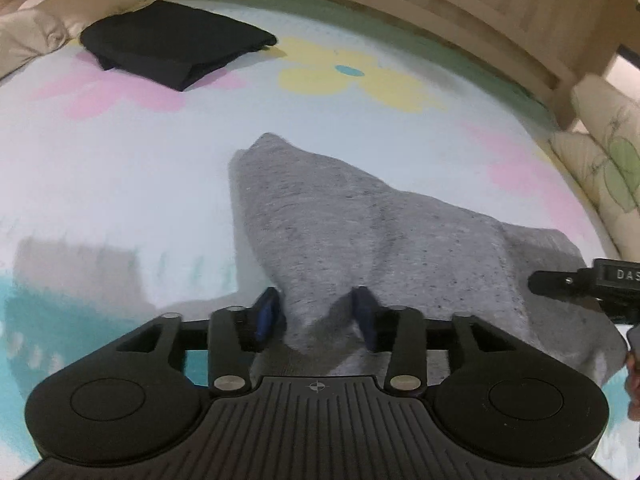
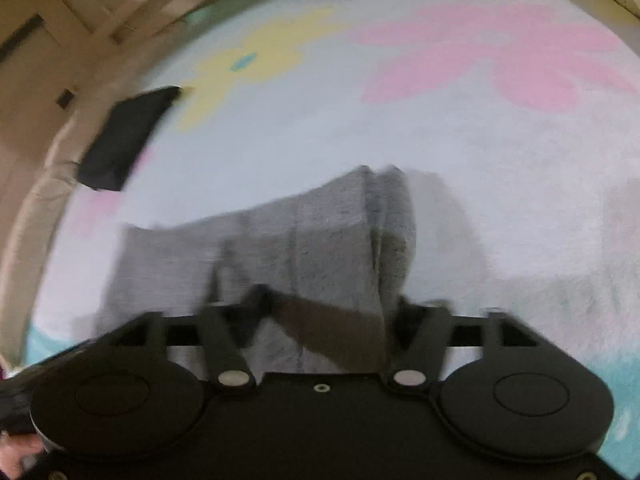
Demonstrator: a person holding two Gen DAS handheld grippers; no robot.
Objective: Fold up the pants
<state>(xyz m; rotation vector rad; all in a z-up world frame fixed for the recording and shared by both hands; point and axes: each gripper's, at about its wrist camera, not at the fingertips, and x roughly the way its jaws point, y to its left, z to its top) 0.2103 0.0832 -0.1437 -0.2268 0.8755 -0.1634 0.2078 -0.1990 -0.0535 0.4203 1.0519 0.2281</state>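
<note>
The grey pants (image 1: 360,224) lie partly folded on the flowered bedspread (image 1: 120,168). My left gripper (image 1: 318,314) is shut on a bunched edge of the pants and lifts it, with blue fingertips (image 1: 267,314) on either side of the cloth. In the right wrist view the same grey pants (image 2: 320,240) hang lifted and blurred. My right gripper (image 2: 332,316) is shut on another edge of them. The right gripper also shows at the right edge of the left wrist view (image 1: 560,284).
A folded black garment (image 1: 176,46) lies at the far left of the bed, also in the right wrist view (image 2: 124,140). A wooden bed frame (image 1: 460,8) runs along the far side. Beige pillows (image 1: 28,36) and a leaf-print cushion (image 1: 608,168) flank the bed.
</note>
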